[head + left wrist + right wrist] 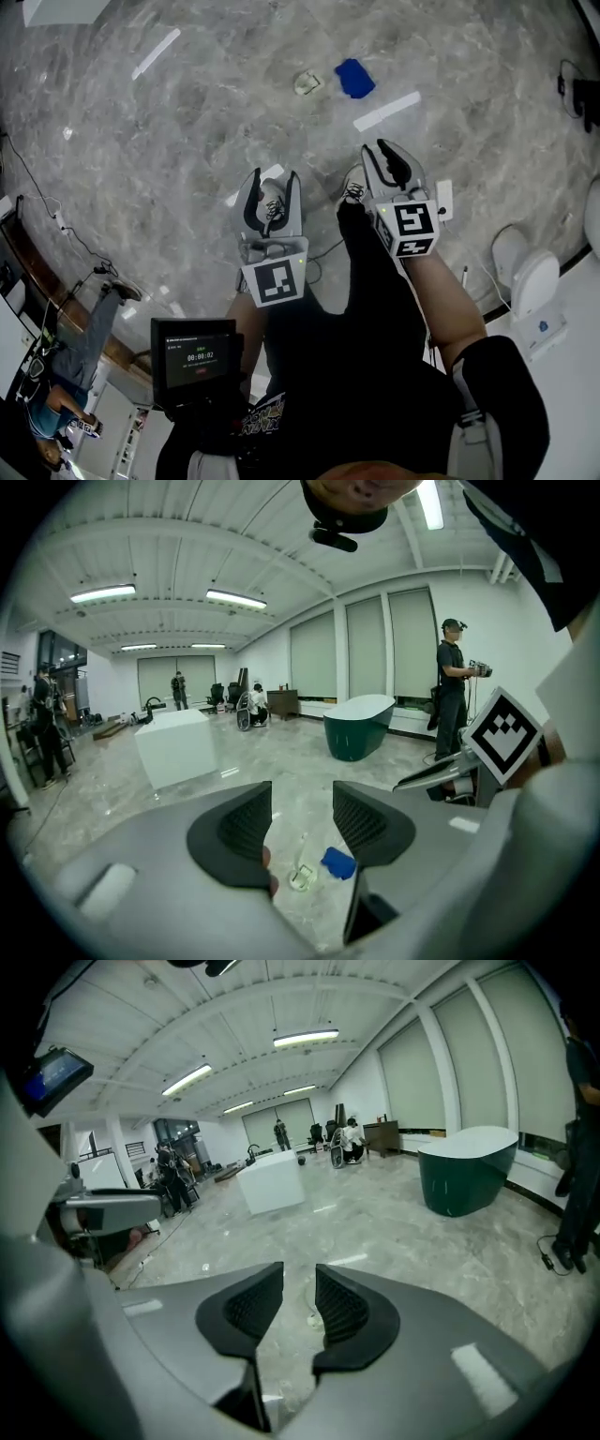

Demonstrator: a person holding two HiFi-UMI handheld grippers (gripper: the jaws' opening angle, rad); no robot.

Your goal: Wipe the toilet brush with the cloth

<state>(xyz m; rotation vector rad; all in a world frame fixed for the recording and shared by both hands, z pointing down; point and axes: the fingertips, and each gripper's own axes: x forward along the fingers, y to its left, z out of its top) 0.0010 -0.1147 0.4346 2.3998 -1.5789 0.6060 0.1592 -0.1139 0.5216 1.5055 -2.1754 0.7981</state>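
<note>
Blue cloth [354, 78] lies beside the toilet brush [307, 82] on the floor [187, 141]; left claw [273, 183] is spread wide, right claw [378, 150] half-parted, both empty.

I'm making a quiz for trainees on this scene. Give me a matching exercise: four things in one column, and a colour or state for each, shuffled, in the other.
Things:
1. cloth
2. toilet brush
3. bathtub
4. left gripper

Colour or state:
a. dark green
b. open, holding nothing
c. blue
d. whitish

Pairs: 1-c; 2-d; 3-a; 4-b
</note>
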